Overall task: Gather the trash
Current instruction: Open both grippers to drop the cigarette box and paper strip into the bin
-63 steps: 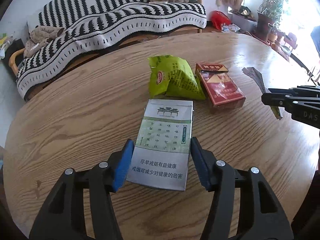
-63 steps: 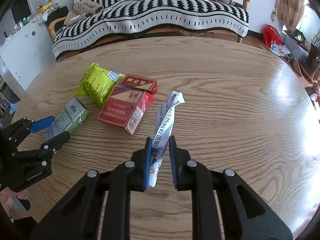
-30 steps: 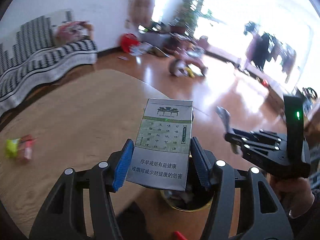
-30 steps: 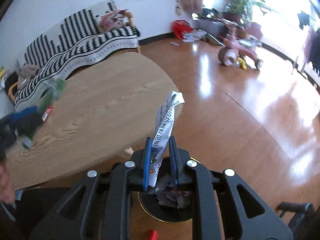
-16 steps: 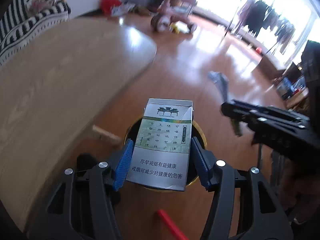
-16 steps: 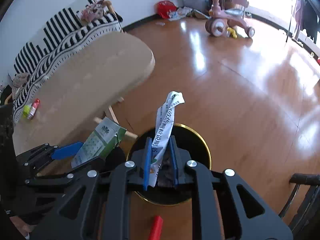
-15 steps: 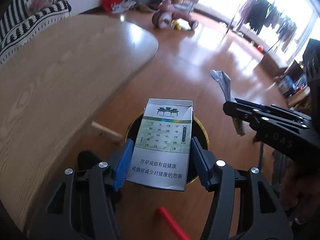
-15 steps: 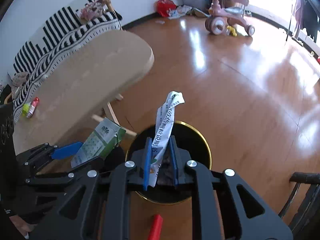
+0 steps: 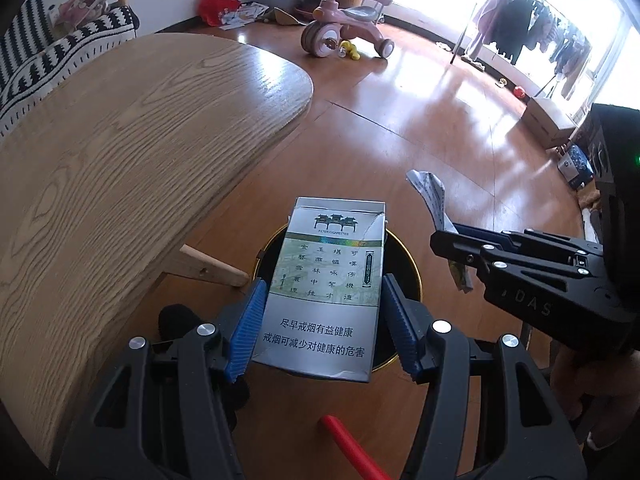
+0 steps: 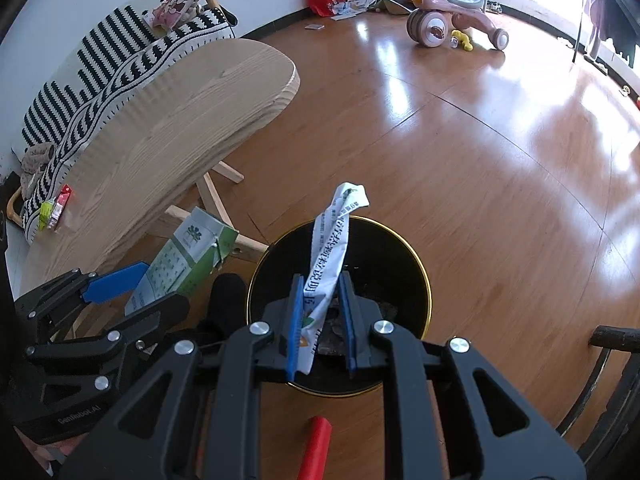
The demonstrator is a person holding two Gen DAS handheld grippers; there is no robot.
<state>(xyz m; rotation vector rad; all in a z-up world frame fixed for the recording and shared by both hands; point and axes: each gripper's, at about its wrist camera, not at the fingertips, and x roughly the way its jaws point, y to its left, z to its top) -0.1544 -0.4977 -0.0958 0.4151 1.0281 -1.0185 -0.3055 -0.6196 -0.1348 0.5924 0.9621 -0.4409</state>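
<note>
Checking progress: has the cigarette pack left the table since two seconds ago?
Yes. The cigarette pack, in the left gripper, now hangs off the table, over the black bin.

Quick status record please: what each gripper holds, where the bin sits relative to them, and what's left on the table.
left gripper: shut on cigarette pack
right gripper: shut on paper strip
bin: black, gold rim, on floor below both grippers, some trash inside
table: green snack bag and red pack at far end
release: not yet done
</note>
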